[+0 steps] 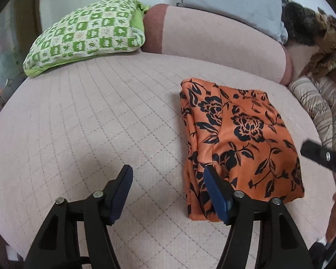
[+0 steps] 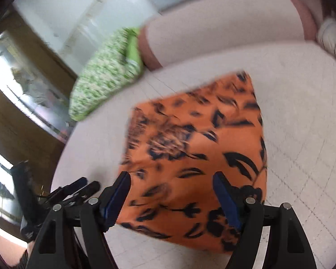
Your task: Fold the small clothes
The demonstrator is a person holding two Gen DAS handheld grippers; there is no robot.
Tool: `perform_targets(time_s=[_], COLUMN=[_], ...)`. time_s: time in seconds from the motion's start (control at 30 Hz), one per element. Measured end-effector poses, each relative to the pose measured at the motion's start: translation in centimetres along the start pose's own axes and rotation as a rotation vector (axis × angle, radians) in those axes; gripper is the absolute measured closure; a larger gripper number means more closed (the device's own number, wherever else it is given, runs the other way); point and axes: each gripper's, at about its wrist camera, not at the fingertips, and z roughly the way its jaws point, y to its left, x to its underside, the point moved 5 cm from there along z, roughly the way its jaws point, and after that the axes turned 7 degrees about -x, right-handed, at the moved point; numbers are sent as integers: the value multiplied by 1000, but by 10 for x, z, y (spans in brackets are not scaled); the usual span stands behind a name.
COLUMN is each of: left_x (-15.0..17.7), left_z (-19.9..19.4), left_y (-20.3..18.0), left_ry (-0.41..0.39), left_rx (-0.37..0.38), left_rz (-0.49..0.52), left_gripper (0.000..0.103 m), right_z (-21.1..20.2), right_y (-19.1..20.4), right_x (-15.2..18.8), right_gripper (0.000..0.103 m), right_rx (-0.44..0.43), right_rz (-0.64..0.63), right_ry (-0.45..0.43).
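Observation:
An orange garment with black flowers lies folded into a compact rectangle on the pink quilted bed. My left gripper is open and empty, hovering just left of the garment's near edge; its right finger overlaps the cloth's near corner. In the blurred right wrist view the same garment lies below my right gripper, which is open and empty above the cloth's near edge. The right gripper's tip also shows in the left wrist view, at the garment's right side.
A green checked pillow lies at the back left, a pink bolster and a grey pillow behind the garment. Striped bedding and a dark furry thing sit at the right. The left gripper shows at the bed's left edge.

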Motion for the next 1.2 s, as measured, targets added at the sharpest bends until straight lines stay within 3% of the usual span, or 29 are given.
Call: perform_targets(time_s=[0.07, 0.17, 0.3, 0.37, 0.43, 0.5, 0.53, 0.57, 0.63, 0.87, 1.2], left_x=[2, 3, 3, 4, 7, 12, 16, 20, 24, 33, 42], left_z=[0, 1, -14, -26, -44, -64, -74, -82, -94, -141, -163], left_y=[0, 0, 2, 2, 0, -2, -3, -7, -13, -35, -38], left_ry=[12, 32, 14, 2, -23, -68, -83, -87, -92, -169, -177], left_rx=[3, -8, -15, -12, -17, -68, -92, -95, -73, -76, -106], left_rz=[-9, -6, -12, -24, -26, -15, -7, 8, 21, 50, 61], left_gripper=[36, 35, 35, 34, 25, 21, 19, 19, 19, 11, 5], right_z=[3, 27, -1, -20, -34, -52, -63, -68, -84, -136, -143], right_y=[-5, -30, -11, 5, 17, 24, 26, 27, 32, 57, 67], right_x=[15, 35, 28, 31, 40, 51, 57, 59, 67, 76, 77], right_gripper=[19, 19, 19, 19, 18, 13, 6, 0, 0, 0, 0], right_rx=[24, 63, 72, 147, 220, 313, 377, 413, 465, 539, 514], right_rz=[-4, 82, 32, -48, -114, -148, -157, -160, -157, -198, -210], right_ry=[23, 119, 26, 6, 2, -1, -11, -19, -32, -118, -100])
